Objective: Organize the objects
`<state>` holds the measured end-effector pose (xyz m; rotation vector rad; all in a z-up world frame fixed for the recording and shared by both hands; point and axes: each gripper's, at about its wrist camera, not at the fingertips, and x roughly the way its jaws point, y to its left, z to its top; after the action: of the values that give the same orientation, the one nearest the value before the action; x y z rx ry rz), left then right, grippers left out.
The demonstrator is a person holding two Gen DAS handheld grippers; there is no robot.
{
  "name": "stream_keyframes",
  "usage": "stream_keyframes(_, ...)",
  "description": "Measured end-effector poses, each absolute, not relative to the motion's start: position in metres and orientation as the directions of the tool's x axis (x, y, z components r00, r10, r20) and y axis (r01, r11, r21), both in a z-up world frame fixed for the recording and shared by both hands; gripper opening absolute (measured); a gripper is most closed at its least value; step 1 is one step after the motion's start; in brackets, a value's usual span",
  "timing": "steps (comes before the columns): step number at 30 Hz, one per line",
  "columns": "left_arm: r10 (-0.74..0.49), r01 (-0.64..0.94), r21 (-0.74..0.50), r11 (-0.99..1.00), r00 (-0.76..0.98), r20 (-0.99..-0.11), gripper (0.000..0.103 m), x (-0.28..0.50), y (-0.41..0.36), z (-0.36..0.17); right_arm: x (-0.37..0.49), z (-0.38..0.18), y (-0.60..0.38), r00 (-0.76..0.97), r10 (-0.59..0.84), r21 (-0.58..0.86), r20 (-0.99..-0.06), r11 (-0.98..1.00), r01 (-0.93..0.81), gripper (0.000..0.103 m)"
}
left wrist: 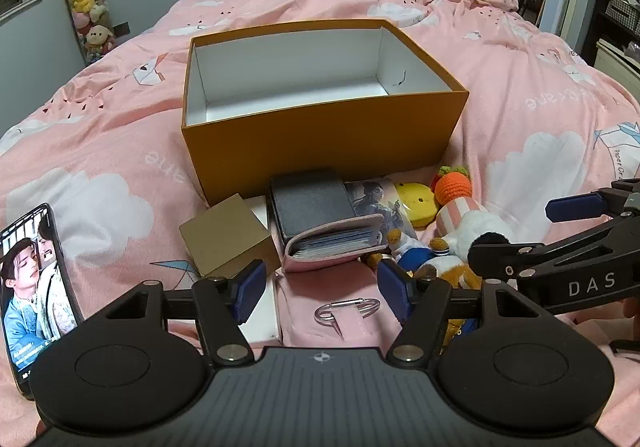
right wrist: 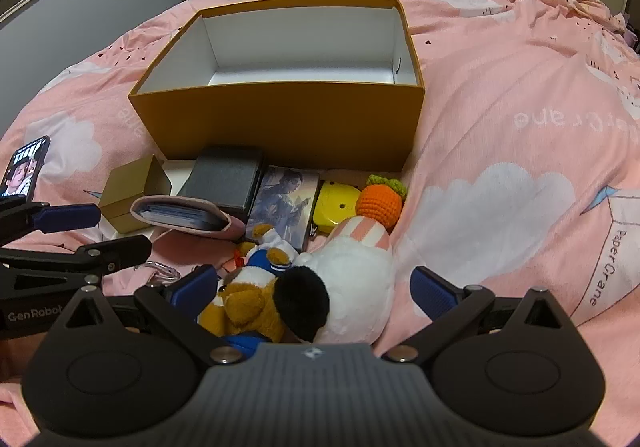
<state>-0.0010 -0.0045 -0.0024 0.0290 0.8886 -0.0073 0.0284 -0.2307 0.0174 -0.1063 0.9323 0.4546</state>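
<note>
Two grippers are held open over a cluster of small items: the left gripper with nothing between its fingers, the right gripper spread around a plush toy but not yet closed on it. Ahead of both, an empty orange box is set on the pink bedspread. If the right fingers are closed now, the soft plush could be pinched off-centre and dropped short of the box wall. Just beyond the left fingers a pink card holder leans on a dark case, beside a small cardboard box; a carabiner lies between the fingers, and a phone is propped at far left.
</note>
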Motion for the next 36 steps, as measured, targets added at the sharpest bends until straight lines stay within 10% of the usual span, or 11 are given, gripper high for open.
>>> stream_keyframes(23,-0.041,0.011,-0.043,0.999,0.587,-0.809,0.062,0.006,0.016,-0.002,0.031,0.023,-0.223,0.502,0.371,0.108,-0.781,0.872,-0.477,0.102)
stream_keyframes(36,-0.019,-0.301,-0.202,0.932,0.514,-0.858,0.071,0.051,0.089,0.000,0.078,0.033,-0.180,0.443,0.448,0.090,-0.776,0.774,-0.626,0.070)
